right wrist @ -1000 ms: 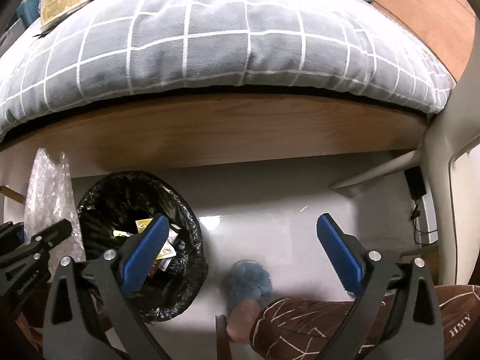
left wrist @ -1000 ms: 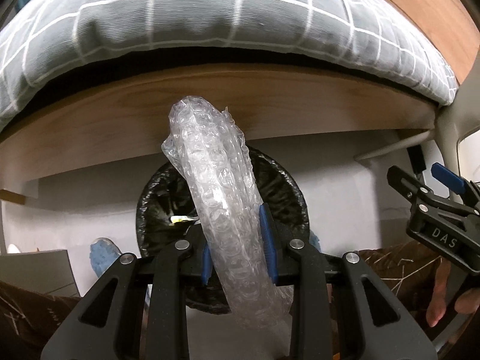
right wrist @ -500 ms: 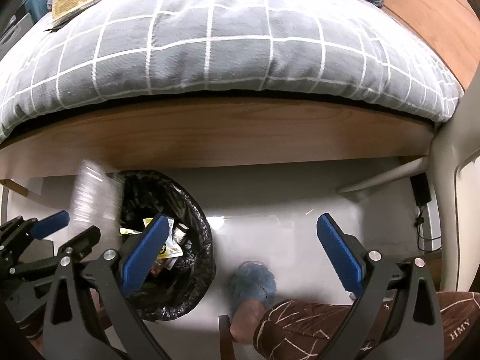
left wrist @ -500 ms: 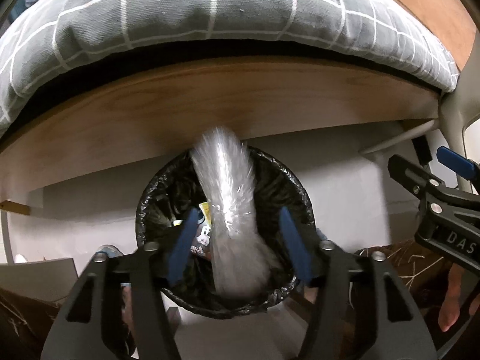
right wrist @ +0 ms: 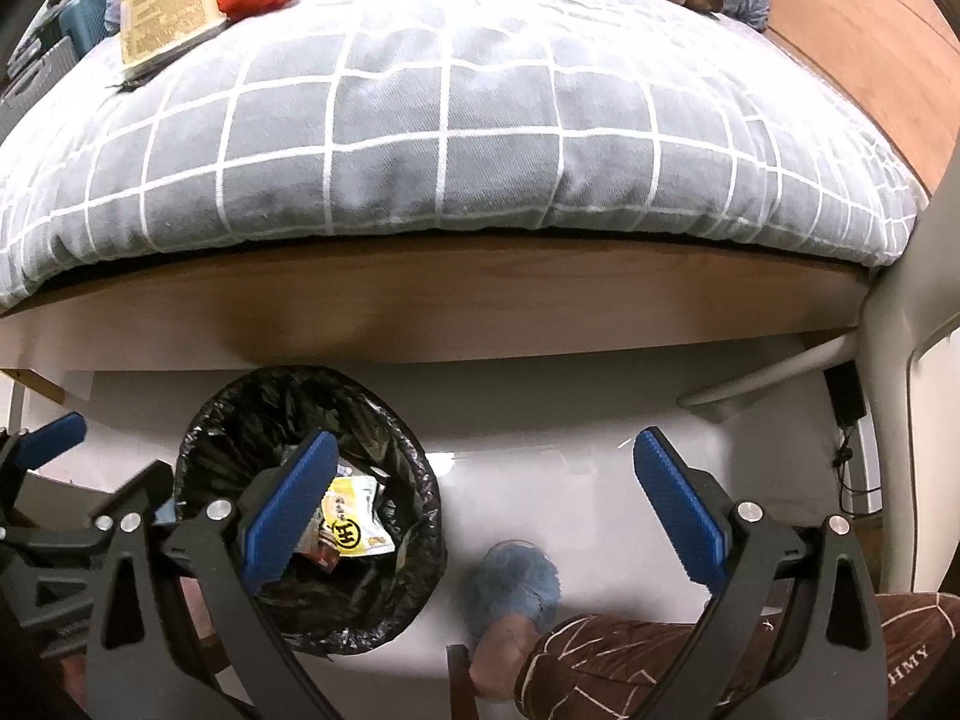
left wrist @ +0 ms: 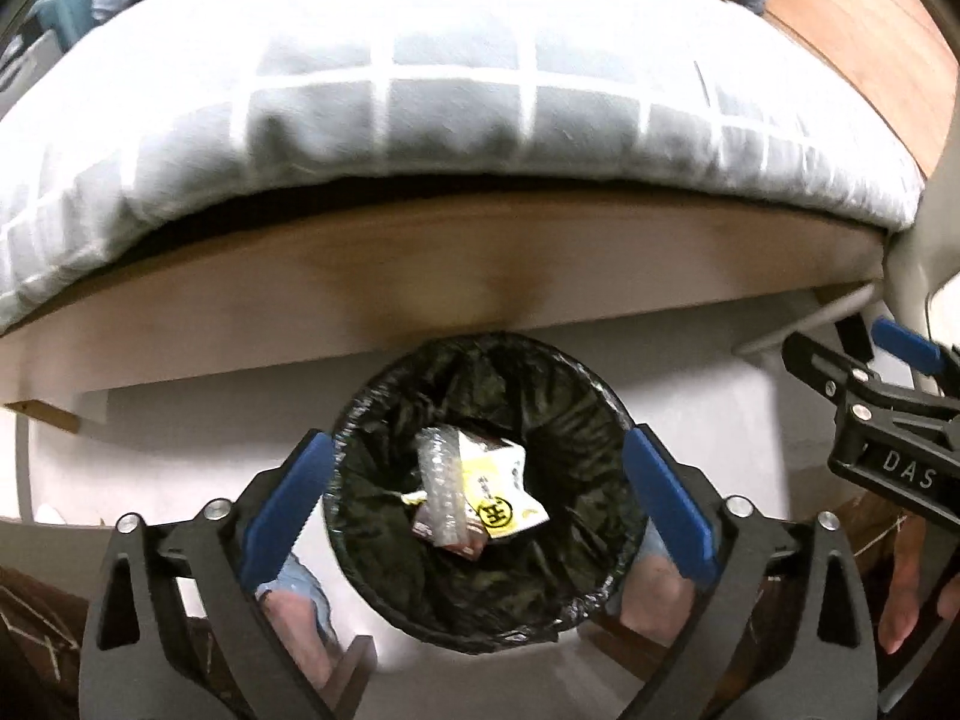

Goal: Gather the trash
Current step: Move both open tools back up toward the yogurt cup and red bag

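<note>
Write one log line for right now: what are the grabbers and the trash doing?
left gripper: jaws opening, nothing between | bubble wrap: in trash bin | right gripper: open, empty

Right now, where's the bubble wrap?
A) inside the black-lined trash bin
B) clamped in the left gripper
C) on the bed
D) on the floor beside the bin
A: the bubble wrap lies in the black-lined trash bin against a yellow wrapper, while the left gripper hangs above the bin, jaws opening with nothing between its pads.
</note>
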The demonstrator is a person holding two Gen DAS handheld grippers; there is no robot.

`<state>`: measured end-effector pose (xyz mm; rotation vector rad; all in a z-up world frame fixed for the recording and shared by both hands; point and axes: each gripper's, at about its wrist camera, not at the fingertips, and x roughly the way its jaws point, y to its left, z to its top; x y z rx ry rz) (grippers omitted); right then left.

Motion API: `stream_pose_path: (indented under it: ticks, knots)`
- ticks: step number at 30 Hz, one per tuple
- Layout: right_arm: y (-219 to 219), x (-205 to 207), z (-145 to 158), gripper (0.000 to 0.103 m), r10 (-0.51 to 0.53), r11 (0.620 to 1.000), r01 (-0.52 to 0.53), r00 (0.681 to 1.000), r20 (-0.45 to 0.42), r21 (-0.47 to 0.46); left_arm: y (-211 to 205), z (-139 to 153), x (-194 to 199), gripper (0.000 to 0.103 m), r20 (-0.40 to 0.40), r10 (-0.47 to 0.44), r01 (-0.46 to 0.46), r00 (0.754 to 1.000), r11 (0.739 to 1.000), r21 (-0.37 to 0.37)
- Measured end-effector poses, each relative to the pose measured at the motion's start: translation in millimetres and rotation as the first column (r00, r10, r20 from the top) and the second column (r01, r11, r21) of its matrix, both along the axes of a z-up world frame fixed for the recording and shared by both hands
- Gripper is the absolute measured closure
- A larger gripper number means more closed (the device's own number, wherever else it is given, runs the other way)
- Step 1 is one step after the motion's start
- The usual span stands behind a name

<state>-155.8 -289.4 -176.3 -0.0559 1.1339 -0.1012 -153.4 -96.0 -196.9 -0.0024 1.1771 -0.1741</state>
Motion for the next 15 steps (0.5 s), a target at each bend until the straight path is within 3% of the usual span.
stream_pose_path:
  ticks: [6,15]
  knots:
    - [1,-3,10,0.008,0.001,1.000,-0.002,1.000,0.020,0.014,13,23,-1,0.006,0.054,0.019,-0.020,0.998,1.000,0.014]
    - [13,-8,31,0.008,0.025,0.999,-0.026,0.997,0.070,0.019,37,61,-11,0.006,0.104,0.078,-0.075,0.991,0.997,-0.033]
